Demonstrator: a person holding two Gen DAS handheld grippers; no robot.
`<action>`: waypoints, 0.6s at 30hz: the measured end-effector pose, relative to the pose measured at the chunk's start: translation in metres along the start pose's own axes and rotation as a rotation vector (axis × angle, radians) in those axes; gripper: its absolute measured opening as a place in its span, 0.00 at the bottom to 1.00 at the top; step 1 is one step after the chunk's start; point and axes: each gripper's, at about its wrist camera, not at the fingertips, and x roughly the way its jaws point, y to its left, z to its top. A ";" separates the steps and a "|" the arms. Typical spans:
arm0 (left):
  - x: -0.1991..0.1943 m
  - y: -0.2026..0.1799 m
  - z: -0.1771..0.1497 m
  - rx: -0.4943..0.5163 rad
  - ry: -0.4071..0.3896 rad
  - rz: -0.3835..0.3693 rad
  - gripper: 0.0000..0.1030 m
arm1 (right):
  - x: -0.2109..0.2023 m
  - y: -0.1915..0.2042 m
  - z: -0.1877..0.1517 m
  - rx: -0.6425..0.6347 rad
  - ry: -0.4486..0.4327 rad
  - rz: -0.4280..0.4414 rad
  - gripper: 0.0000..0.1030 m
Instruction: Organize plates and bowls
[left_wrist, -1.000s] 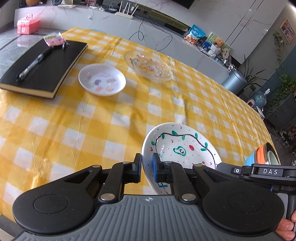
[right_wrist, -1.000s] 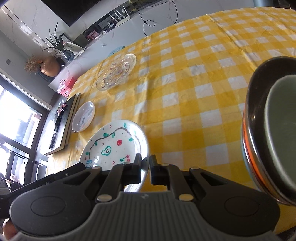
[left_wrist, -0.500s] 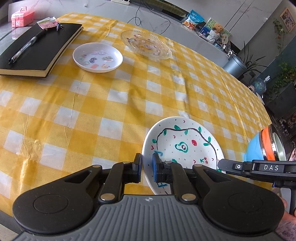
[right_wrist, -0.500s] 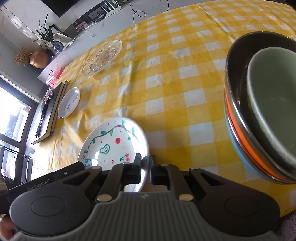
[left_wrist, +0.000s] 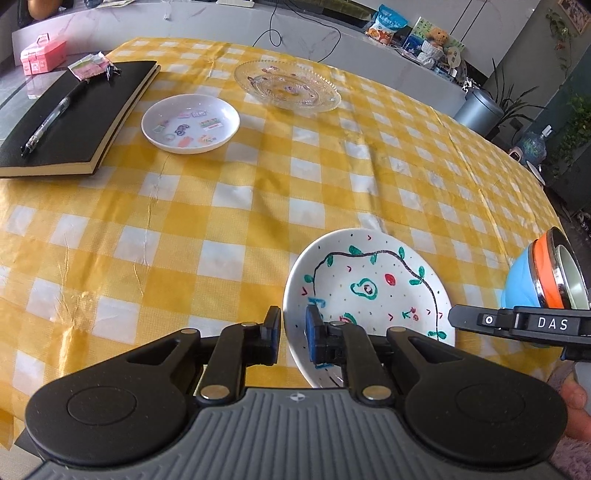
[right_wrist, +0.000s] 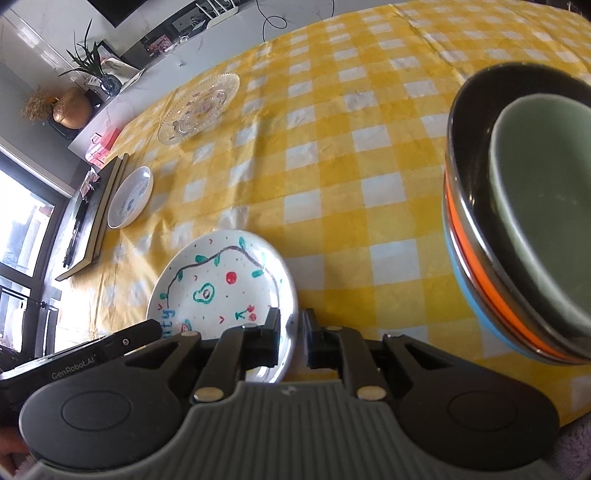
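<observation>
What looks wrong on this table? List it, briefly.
Nothing is spilled or broken. One oddity: the painted plate is pinched at its near rim by both the left gripper and the right gripper at once, and appears tilted. The tablecloth is creased.

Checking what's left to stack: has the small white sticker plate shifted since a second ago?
No. The small white sticker plate sits just right of the black notebook, close to it but not touching, as before.
</observation>
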 end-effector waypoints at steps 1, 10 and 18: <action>-0.003 0.000 0.001 -0.001 -0.007 0.004 0.20 | -0.003 0.002 0.001 -0.014 -0.014 -0.003 0.15; -0.036 -0.001 0.032 0.027 -0.101 0.090 0.26 | -0.031 0.014 0.026 -0.052 -0.122 0.033 0.38; -0.050 0.005 0.074 0.039 -0.168 0.151 0.42 | -0.033 0.027 0.070 -0.033 -0.167 0.024 0.53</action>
